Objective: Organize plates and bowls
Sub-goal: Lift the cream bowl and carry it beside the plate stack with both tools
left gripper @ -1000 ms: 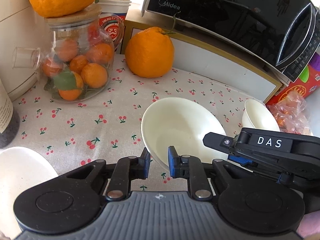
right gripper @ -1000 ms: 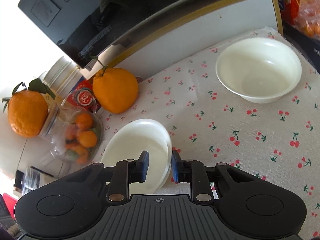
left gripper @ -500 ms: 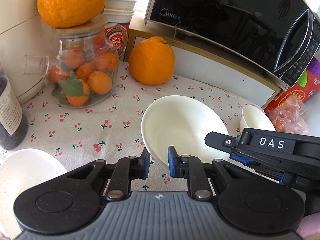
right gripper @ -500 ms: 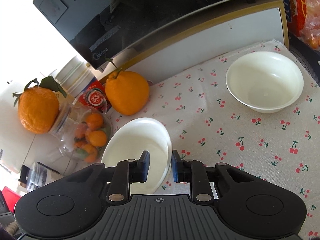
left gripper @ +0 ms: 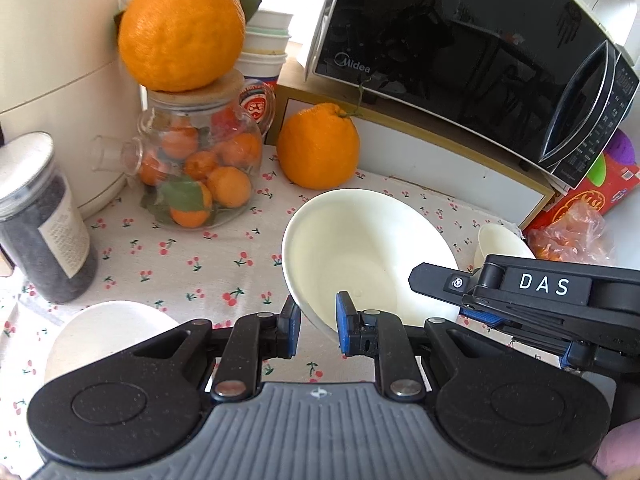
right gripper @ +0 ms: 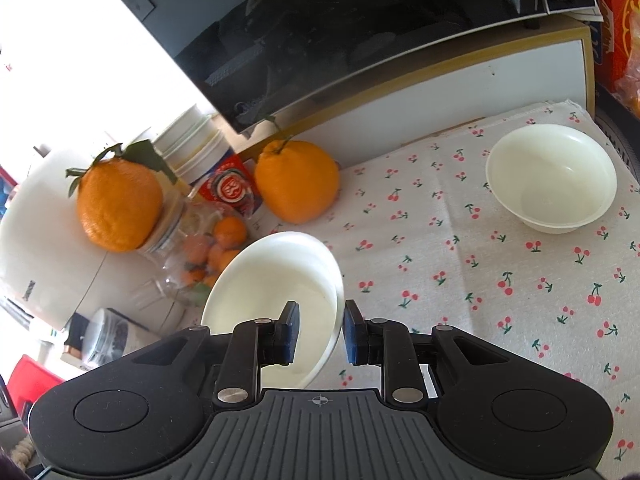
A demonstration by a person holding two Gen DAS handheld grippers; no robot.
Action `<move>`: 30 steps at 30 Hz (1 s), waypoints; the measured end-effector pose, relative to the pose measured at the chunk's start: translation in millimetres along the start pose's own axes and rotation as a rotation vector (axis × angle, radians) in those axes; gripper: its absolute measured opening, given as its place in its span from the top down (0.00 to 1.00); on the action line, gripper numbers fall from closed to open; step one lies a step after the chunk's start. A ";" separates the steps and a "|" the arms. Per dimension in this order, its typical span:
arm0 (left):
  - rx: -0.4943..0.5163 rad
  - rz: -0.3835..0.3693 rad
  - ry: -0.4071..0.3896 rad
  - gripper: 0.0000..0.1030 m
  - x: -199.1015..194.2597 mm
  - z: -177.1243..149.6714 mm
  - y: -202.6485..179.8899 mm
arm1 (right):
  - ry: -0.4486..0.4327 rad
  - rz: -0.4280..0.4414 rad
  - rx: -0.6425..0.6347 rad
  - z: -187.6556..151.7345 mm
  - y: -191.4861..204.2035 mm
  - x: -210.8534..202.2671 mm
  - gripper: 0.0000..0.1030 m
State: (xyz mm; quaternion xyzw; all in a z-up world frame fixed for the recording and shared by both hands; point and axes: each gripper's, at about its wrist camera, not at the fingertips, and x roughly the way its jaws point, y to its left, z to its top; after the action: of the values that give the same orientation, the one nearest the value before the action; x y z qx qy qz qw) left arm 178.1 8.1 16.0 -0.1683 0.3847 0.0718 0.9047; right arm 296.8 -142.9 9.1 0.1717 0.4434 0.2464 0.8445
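My left gripper (left gripper: 318, 326) is shut on the near rim of a white bowl (left gripper: 368, 256) and holds it tilted above the cherry-print tablecloth (left gripper: 208, 256). My right gripper (right gripper: 321, 334) is shut on the rim of the same bowl (right gripper: 276, 292); its black body marked DAS shows in the left wrist view (left gripper: 532, 292). A second white bowl (right gripper: 552, 178) stands on the cloth at the far right, also partly seen in the left wrist view (left gripper: 500, 240). A white plate (left gripper: 104, 336) lies at the near left.
A glass jar of small oranges (left gripper: 196, 172) with a big orange (left gripper: 180, 24) on its lid stands at the back left. Another orange (left gripper: 318, 146), a dark canister (left gripper: 40, 220), a microwave (left gripper: 472, 48) on a shelf and a plastic bag (left gripper: 572, 232) line the back.
Both grippers have risen with the bowl held between them; the scene sits lower and farther in both views. The far bowl stays put.
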 end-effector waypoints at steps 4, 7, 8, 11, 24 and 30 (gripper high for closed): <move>0.013 0.002 -0.001 0.83 -7.1 -0.7 1.4 | 0.005 0.008 -0.006 -2.3 5.8 -5.7 0.78; 0.025 -0.003 0.001 0.83 -13.1 -1.5 3.0 | 0.011 0.015 -0.008 -2.6 10.0 -10.0 0.78; 0.027 -0.006 0.003 0.83 -15.3 -2.2 3.9 | 0.012 0.018 -0.008 -2.9 11.4 -11.6 0.78; 0.035 -0.016 0.010 0.82 -21.0 -3.6 6.4 | 0.014 0.026 -0.013 -4.2 16.7 -16.9 0.78; 0.087 -0.016 0.001 0.81 -53.2 -9.8 38.4 | 0.047 0.072 -0.078 -26.0 57.9 -28.9 0.78; 0.098 -0.008 -0.003 0.80 -68.7 -12.0 60.8 | 0.058 0.102 -0.115 -39.0 83.4 -33.0 0.77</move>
State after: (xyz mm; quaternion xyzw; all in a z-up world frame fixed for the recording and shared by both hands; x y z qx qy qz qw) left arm 106.6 60.5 42.5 -0.1253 0.3855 0.0497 0.9128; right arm 226.3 -90.5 52.1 0.1381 0.4437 0.3188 0.8261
